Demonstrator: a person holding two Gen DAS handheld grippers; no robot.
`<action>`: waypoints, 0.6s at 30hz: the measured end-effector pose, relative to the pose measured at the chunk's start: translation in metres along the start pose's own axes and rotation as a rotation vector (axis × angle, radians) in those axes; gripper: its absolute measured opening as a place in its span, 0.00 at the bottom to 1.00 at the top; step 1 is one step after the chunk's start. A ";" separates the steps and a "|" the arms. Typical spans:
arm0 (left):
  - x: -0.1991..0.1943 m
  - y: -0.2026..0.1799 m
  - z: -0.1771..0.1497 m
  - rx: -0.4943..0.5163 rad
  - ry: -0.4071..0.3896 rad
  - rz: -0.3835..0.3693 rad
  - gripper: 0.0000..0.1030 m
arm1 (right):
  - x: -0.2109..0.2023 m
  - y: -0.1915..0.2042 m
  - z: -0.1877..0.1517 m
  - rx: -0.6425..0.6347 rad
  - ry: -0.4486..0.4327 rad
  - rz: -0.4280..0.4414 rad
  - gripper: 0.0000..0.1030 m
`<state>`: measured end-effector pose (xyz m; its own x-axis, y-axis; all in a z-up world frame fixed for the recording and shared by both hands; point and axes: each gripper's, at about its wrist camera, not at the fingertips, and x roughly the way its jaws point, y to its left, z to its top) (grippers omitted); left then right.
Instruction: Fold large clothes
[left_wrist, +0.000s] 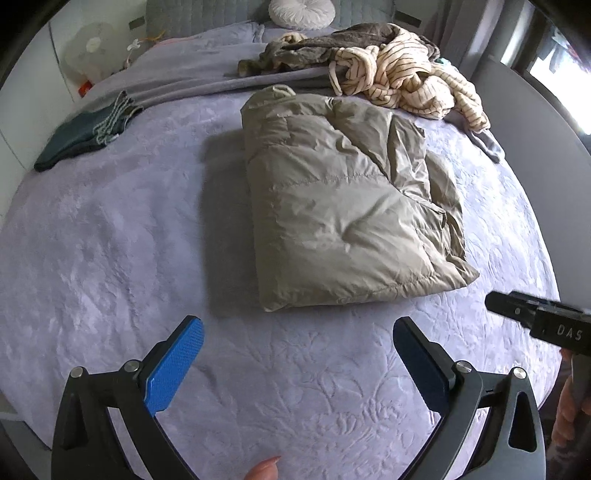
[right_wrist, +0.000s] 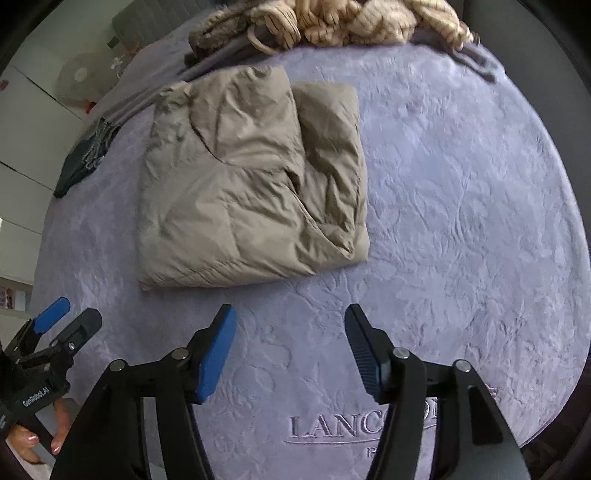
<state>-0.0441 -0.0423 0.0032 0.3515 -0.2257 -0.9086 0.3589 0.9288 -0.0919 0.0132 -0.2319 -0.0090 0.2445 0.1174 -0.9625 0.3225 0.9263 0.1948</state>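
A khaki puffer jacket (left_wrist: 343, 206) (right_wrist: 251, 184) lies folded into a thick rectangle on the lavender bed cover (left_wrist: 110, 240) (right_wrist: 461, 184). My left gripper (left_wrist: 297, 328) hovers above the cover just in front of the jacket's near edge, open, with nothing between its blue pads. My right gripper (right_wrist: 290, 312) hangs over the cover in front of the jacket's near right corner, also open and empty. One of its fingers (left_wrist: 517, 312) shows at the right of the left wrist view. The left gripper (right_wrist: 72, 319) appears at the lower left of the right wrist view, held by a hand.
A heap of unfolded clothes, cream striped (left_wrist: 406, 74) and grey-brown fuzzy (left_wrist: 295, 48), lies at the far side of the bed. A folded dark teal garment (left_wrist: 85, 136) (right_wrist: 85, 155) rests at the left edge. A round white pillow (left_wrist: 301, 13) and a fan (left_wrist: 92, 48) stand beyond.
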 end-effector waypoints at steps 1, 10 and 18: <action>-0.002 0.001 0.000 0.004 -0.005 -0.004 1.00 | -0.004 0.004 0.001 -0.004 -0.015 -0.003 0.74; -0.026 0.010 0.006 0.021 -0.048 0.034 1.00 | -0.037 0.027 -0.002 0.004 -0.133 -0.065 0.86; -0.052 0.001 0.003 -0.014 -0.098 0.061 1.00 | -0.060 0.030 -0.008 -0.020 -0.175 -0.113 0.87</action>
<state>-0.0597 -0.0308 0.0514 0.4551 -0.1954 -0.8687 0.3220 0.9457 -0.0440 0.0007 -0.2084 0.0525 0.3631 -0.0503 -0.9304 0.3394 0.9371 0.0819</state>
